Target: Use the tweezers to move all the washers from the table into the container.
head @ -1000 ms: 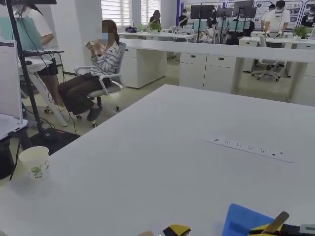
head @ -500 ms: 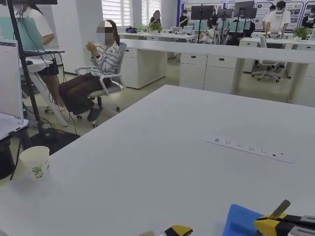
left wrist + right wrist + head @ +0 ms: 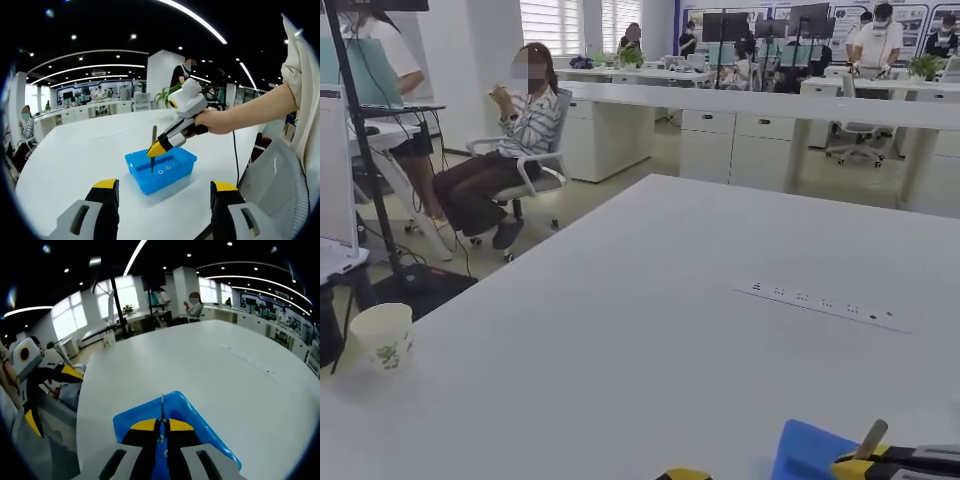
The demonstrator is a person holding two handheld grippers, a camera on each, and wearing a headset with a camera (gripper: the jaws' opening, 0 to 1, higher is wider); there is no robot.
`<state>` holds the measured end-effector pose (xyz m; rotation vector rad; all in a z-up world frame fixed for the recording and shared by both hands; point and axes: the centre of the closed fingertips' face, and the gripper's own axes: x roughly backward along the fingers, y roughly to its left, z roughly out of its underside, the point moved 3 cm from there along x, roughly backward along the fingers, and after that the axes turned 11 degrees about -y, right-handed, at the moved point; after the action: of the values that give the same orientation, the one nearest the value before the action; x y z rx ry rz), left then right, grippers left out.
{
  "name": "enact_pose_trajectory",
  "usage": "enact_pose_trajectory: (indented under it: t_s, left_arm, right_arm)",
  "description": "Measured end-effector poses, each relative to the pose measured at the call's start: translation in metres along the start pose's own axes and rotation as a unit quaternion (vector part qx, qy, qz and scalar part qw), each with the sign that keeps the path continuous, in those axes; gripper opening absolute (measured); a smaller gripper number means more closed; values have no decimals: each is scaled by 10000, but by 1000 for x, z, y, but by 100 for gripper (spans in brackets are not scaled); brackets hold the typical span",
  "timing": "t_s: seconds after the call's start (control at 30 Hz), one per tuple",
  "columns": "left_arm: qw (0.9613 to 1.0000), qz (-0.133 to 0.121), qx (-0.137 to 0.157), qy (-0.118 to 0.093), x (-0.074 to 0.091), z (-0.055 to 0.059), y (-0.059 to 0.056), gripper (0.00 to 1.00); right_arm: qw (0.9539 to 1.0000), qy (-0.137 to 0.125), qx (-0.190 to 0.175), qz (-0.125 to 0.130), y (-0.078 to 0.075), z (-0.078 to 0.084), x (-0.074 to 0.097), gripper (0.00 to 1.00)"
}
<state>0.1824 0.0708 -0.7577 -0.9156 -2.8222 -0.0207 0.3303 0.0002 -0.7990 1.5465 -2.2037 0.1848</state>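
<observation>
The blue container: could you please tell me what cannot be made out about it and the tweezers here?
- Head view: the container is cut off by the bottom edge, hiding its inside.
- Right gripper view: the right gripper covers part of the container's floor; the tweezers are too thin at the tip to show whether they hold a washer.
- Left gripper view: the washers are too small to count surely.

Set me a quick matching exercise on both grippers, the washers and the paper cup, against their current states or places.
Things:
1. left gripper
2. right gripper
3. washers
4. paper cup

States or places:
a. upright near the table edge
b. jaws open, empty
c. inside the blue container
d. shut on the tweezers

Pairs: 1-b, 2-d, 3-c, 4-a.
</observation>
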Motion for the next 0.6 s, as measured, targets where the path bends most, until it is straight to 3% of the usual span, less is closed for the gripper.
enact_pose_trajectory:
  t_s: [0.6]
  left_arm:
    - [9986, 92, 505, -136, 0, -3, -1, 73]
  right_arm:
    - [9994, 163, 291, -27, 1, 10, -2, 3]
